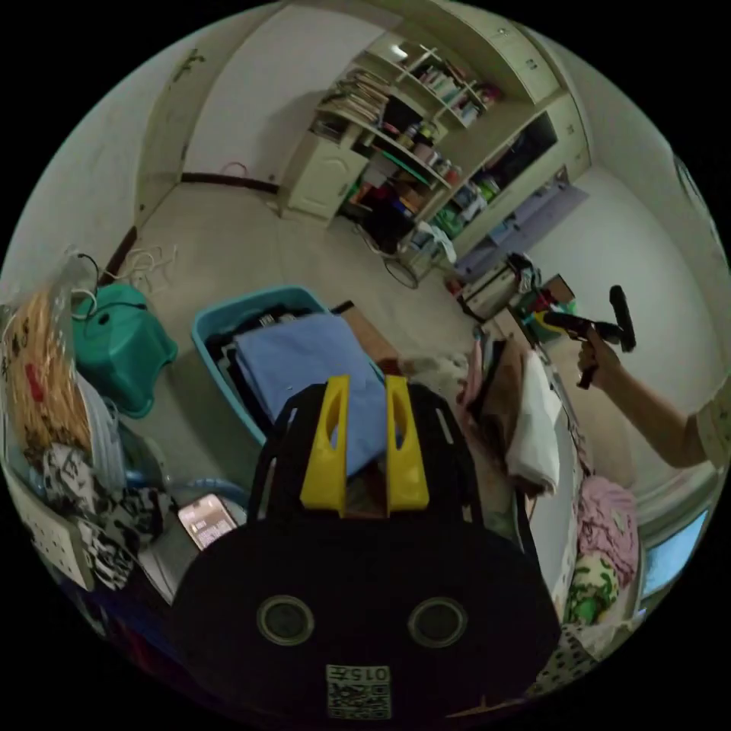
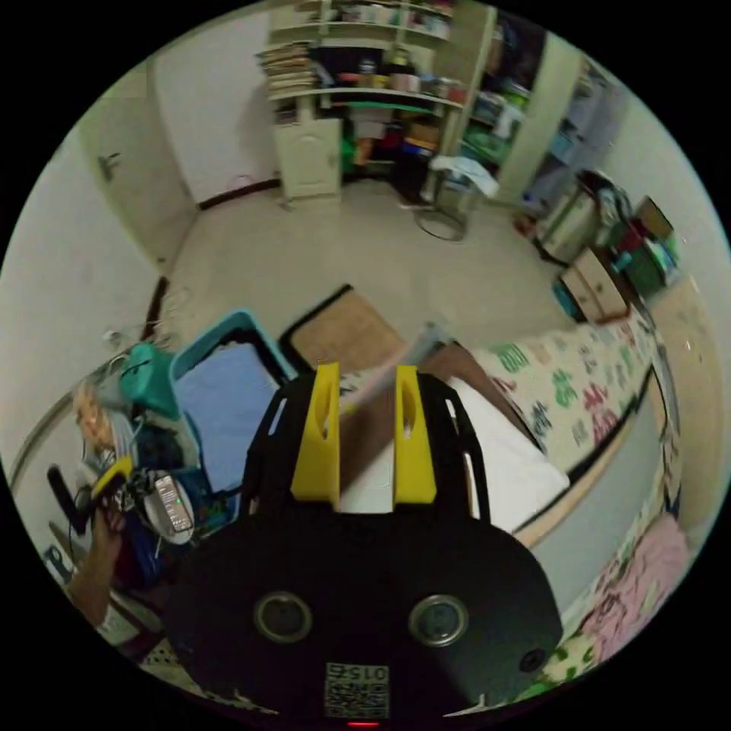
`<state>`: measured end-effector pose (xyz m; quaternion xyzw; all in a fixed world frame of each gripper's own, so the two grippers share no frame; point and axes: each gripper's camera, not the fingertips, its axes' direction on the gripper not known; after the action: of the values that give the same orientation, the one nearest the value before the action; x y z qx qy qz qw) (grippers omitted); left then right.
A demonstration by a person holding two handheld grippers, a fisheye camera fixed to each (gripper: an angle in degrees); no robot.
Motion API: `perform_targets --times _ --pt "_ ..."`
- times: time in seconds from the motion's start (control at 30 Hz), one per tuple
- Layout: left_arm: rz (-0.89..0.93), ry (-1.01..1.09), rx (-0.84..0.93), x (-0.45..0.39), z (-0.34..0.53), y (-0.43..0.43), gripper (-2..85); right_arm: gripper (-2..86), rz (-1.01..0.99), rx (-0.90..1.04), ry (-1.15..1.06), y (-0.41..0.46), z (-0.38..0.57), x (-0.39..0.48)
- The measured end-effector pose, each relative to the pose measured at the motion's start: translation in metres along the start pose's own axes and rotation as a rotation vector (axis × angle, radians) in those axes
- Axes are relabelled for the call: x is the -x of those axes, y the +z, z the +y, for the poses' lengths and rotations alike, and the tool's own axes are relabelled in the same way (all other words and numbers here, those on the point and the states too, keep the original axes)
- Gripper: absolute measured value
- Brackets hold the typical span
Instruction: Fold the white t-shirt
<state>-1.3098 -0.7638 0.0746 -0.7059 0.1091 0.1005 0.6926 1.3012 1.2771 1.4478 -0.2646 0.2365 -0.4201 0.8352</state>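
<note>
Both grippers were up in the air, nothing held: the left gripper (image 1: 364, 396) hung over the blue bin (image 1: 209, 327) with jaws apart, the right gripper (image 2: 368, 388) likewise parted. The white shirt (image 2: 495, 449) lay on the bed (image 2: 579, 381), right of the bin, just beyond the right jaws and untouched. The sensible play was to come down onto its near edge, one gripper per corner, and pinch cleanly.
</note>
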Motion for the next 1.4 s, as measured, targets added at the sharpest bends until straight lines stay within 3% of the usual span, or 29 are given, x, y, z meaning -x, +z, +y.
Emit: perform_targets --times 0.2,0.27,0.53,0.7,1.0,1.17,1.23,1.3,1.4 --pt "0.102 -0.031 0.198 -0.068 0.047 0.072 7.7 13.5 -0.045 0.139 0.180 0.027 -0.028 -0.076" --pt "0.133 -0.032 0.223 -0.086 0.044 0.094 7.6 11.7 0.039 0.109 0.218 0.020 -0.040 -0.082" --pt "0.212 0.119 0.227 -0.180 -0.032 0.183 7.7 6.7 0.057 0.053 0.126 -0.074 -0.077 -0.123" --pt "0.235 0.212 0.233 -0.242 -0.077 0.230 7.9 2.9 -0.197 -0.084 0.281 -0.206 -0.067 -0.210" --pt "0.325 0.396 0.286 -0.403 -0.134 0.343 13.7 -0.1 -0.443 -0.182 0.431 -0.420 -0.012 -0.349" --pt "0.202 0.614 0.264 -0.517 -0.160 0.417 18.0 -0.3 -0.585 -0.245 0.540 -0.524 -0.003 -0.423" --pt "0.188 0.693 0.376 -0.565 -0.164 0.474 11.9 -0.3 -0.595 -0.267 0.559 -0.567 -0.003 -0.452" --pt "0.322 0.684 0.505 -0.600 -0.164 0.502 6.9 -0.2 -0.581 -0.287 0.586 -0.626 0.000 -0.494" --pt "0.349 0.832 0.472 -0.680 -0.137 0.491 6.4 0.0 -0.502 -0.279 0.620 -0.698 0.012 -0.553"
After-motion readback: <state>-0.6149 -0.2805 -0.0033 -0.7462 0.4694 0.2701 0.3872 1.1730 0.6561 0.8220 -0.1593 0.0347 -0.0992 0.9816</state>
